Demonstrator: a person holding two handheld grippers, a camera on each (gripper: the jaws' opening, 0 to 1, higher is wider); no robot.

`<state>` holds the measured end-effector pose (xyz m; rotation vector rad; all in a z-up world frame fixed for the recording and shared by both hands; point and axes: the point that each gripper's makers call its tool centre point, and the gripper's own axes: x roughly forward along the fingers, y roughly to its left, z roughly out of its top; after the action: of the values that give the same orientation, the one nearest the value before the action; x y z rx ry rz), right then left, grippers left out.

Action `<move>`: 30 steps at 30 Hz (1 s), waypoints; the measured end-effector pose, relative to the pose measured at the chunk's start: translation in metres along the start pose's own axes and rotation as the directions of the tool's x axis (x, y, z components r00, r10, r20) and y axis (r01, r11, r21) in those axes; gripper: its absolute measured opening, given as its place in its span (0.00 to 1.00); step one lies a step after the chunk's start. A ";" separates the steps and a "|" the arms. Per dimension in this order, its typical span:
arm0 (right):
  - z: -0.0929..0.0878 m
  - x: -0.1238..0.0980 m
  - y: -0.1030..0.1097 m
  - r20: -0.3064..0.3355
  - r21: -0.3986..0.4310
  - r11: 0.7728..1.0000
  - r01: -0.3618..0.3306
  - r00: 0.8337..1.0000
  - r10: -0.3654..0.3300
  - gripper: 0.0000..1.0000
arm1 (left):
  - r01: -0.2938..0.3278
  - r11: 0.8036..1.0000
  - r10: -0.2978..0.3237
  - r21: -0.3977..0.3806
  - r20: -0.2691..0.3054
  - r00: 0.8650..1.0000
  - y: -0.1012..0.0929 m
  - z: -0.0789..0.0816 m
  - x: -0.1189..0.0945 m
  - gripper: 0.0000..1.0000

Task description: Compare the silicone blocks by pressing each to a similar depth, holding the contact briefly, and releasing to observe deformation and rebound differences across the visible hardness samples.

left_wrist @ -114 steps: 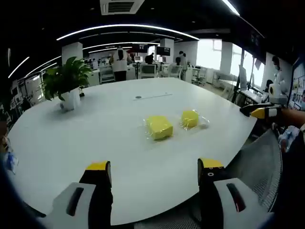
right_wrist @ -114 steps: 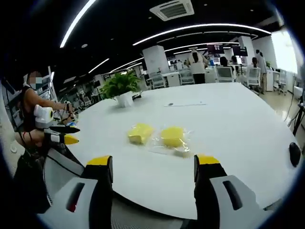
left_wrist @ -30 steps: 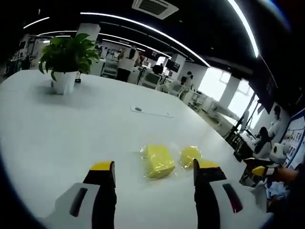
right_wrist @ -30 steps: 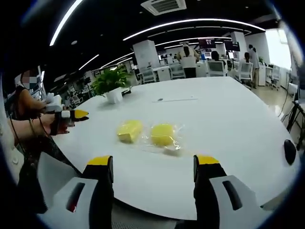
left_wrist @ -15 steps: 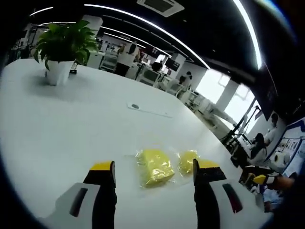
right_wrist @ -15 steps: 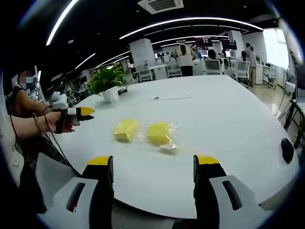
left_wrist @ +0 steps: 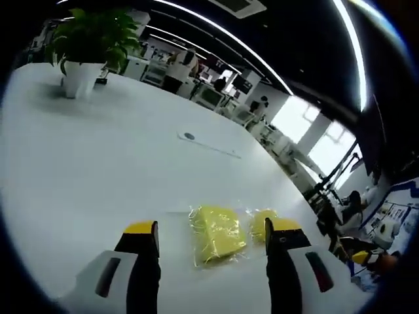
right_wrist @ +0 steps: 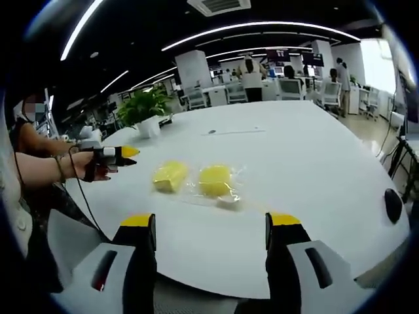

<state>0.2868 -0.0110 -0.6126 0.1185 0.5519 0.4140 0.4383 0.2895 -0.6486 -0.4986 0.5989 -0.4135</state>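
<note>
Two yellow silicone blocks in clear plastic wrap lie side by side on the white table. In the left gripper view the larger block lies just beyond my open left gripper, between its jaws. The smaller block is partly hidden behind the right-hand jaw. In the right gripper view the same blocks, one and the other, lie well ahead of my open right gripper. A hand holds the left gripper above the table, just left of the blocks. Nothing is held.
A potted plant stands at the table's far side. A small black object lies near the table's right edge. People, desks and chairs fill the office behind. A grey chair back is below the table edge.
My left gripper has come forward over the table toward the blocks, which now lie closer between its jaws. The right gripper has stayed nearly still. Both stay open.
</note>
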 end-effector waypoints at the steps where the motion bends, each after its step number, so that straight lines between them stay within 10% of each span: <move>1: 0.000 0.000 0.000 -0.001 -0.001 1.000 0.002 1.000 -0.002 0.63 | 0.003 1.000 -0.003 -0.006 0.003 1.000 0.001 0.000 0.002 0.65; 30: -0.008 0.008 -0.014 -0.064 0.006 0.999 0.033 0.997 -0.033 0.63 | 0.013 0.985 -0.013 -0.169 0.005 1.000 0.024 -0.001 0.061 0.56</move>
<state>0.2932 -0.0205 -0.6261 0.1032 0.6173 0.3844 0.4886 0.2778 -0.6885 -0.6661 0.6303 -0.3755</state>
